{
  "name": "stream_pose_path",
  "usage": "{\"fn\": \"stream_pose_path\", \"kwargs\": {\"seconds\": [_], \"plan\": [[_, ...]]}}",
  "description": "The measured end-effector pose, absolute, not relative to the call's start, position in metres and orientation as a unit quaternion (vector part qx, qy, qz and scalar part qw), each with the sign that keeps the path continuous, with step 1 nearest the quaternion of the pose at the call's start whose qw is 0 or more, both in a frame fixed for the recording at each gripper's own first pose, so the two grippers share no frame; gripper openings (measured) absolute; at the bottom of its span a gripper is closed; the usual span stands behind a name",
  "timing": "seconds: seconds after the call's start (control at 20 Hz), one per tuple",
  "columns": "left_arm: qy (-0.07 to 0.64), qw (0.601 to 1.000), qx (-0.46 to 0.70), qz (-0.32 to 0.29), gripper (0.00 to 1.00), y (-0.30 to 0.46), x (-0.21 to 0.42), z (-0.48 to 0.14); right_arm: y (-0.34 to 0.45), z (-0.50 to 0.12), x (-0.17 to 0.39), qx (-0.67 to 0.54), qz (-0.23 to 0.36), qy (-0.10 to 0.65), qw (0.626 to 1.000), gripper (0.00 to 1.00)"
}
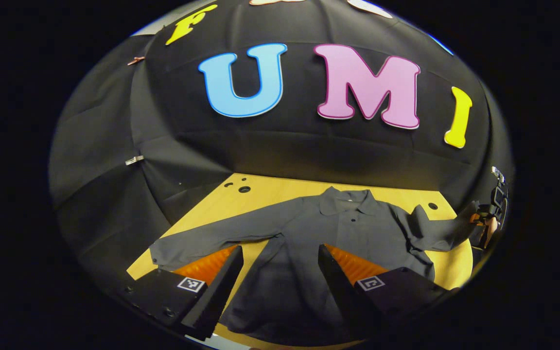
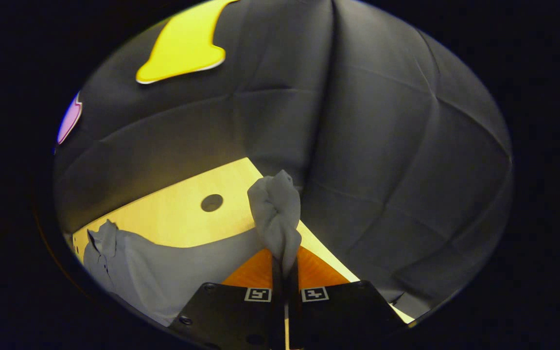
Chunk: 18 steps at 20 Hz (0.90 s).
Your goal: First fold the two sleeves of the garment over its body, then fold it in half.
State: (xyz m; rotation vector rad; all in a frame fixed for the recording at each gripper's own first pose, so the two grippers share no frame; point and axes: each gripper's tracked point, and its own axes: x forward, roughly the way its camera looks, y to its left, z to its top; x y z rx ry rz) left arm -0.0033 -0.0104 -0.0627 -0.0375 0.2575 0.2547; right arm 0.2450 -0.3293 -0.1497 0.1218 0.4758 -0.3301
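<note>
A dark grey collared shirt lies face up on the wooden table, collar toward the booth wall. One sleeve stretches flat out to the left. My left gripper hovers open over the shirt's lower body, nothing between its fingers. The other sleeve rises off the table toward my right gripper at the far right edge. In the right gripper view, my right gripper is shut on that sleeve's cuff, which bunches up above the fingertips while the sleeve trails down to the left.
The black cloth wall stands close behind the table and wraps round both sides. Round holes mark the tabletop near its far corners, one hole just beyond the held sleeve. Bare wood shows beside the shirt's right side.
</note>
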Motion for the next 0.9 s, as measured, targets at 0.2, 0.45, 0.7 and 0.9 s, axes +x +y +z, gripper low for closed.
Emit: {"fn": "stream_pose_path", "kwargs": {"seconds": [0.2, 0.45, 0.7, 0.9], "plan": [[0.122, 0.982, -0.035, 0.143, 0.98, 0.015, -0.022, -0.066, -0.279, -0.093, 0.244, 0.000, -0.118, 0.202, 0.972, 0.07], [0.117, 0.978, -0.063, 0.160, 0.98, 0.051, -0.043, -0.070, -0.210, -0.012, 0.226, -0.015, -0.061, 0.161, 0.985, 0.07], [0.108, 0.975, -0.085, 0.174, 0.99, 0.088, -0.059, -0.071, -0.134, 0.019, 0.213, -0.036, -0.015, 0.142, 0.989, 0.07], [0.099, 0.976, -0.073, 0.179, 0.96, 0.113, -0.069, -0.073, -0.075, 0.037, 0.206, -0.045, 0.017, 0.130, 0.990, 0.07]]}}
